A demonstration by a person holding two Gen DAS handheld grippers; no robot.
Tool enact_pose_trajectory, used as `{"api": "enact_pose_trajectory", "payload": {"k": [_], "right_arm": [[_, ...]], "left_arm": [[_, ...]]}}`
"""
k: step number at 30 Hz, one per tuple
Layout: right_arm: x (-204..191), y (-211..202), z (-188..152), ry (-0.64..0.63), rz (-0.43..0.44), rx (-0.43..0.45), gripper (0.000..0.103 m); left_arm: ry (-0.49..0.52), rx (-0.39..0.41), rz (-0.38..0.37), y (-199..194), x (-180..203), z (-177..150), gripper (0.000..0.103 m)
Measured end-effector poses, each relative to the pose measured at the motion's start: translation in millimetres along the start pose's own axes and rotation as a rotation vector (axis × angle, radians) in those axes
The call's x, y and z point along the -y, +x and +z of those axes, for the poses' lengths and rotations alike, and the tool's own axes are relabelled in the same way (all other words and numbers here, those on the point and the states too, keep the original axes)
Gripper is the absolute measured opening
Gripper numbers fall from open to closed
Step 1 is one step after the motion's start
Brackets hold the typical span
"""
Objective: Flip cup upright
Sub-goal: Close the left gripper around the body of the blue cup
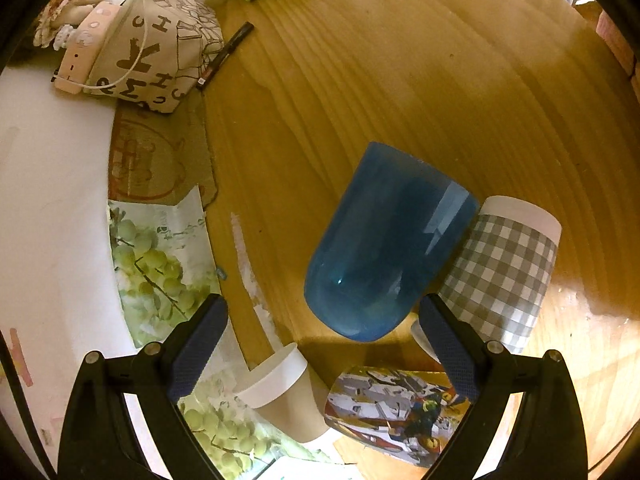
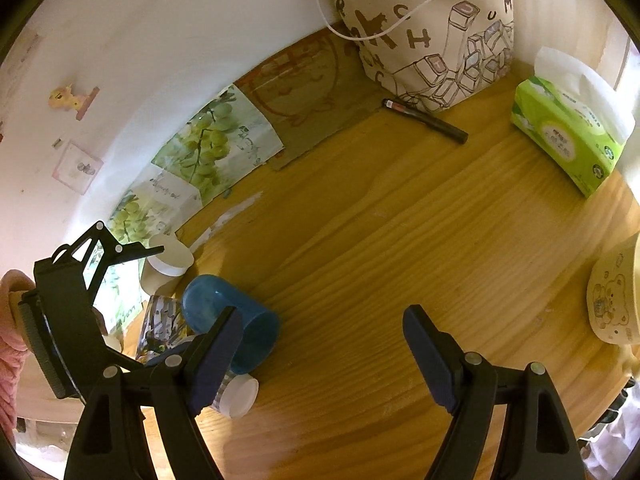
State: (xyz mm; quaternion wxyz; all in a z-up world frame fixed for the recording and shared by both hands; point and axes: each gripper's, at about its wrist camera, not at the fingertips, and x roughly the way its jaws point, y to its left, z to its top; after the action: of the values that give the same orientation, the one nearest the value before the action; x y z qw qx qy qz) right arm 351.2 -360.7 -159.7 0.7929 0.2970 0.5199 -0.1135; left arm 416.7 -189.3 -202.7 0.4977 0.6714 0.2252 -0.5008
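Letters [image 2: 416,40] "C", "H" on pouch [image 2: 436,64]

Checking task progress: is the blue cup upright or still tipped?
Tipped. The blue cup lies on its side on the wooden table, rounded base toward the open left gripper, touching the checkered cup.

Wooden table [image 2: 400,240], blue cup [image 1: 384,240] on its side, checked cup [image 1: 504,272], pen [image 2: 426,120], tissue pack [image 2: 568,136]
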Motion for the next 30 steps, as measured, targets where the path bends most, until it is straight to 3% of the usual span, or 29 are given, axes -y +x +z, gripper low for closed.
{"api": "enact_pose_trajectory", "payload": {"k": [10, 18, 26, 29, 30], "right_arm": [[1.5, 2.7, 1.6, 0.007, -0.002, -0.004, 0.083], [6.1, 5.4, 2.9, 0.021, 0.002, -0.012, 0.083], [3.6, 7.3, 3.9, 0.014, 0.005, -0.019, 0.083], [2.7, 8.5, 4.3, 0.013, 0.010, -0.023, 0.083], [2.6, 8.7, 4.3, 0.013, 0.012, -0.024, 0.083]], "left_arm": [[0.014, 0.001, -0.037, 9.9, 1.0, 9.3, 0.096], [0.048, -0.015, -0.106, 20.2, 8.6, 10.8, 0.074], [0.044, 0.009, -0.127, 15.2, 10.1, 9.7, 0.071], [0.041, 0.057, -0.112, 9.0, 9.8, 9.3, 0.061], [0.037, 0.083, -0.102, 4.7, 8.7, 9.6, 0.054]]}}
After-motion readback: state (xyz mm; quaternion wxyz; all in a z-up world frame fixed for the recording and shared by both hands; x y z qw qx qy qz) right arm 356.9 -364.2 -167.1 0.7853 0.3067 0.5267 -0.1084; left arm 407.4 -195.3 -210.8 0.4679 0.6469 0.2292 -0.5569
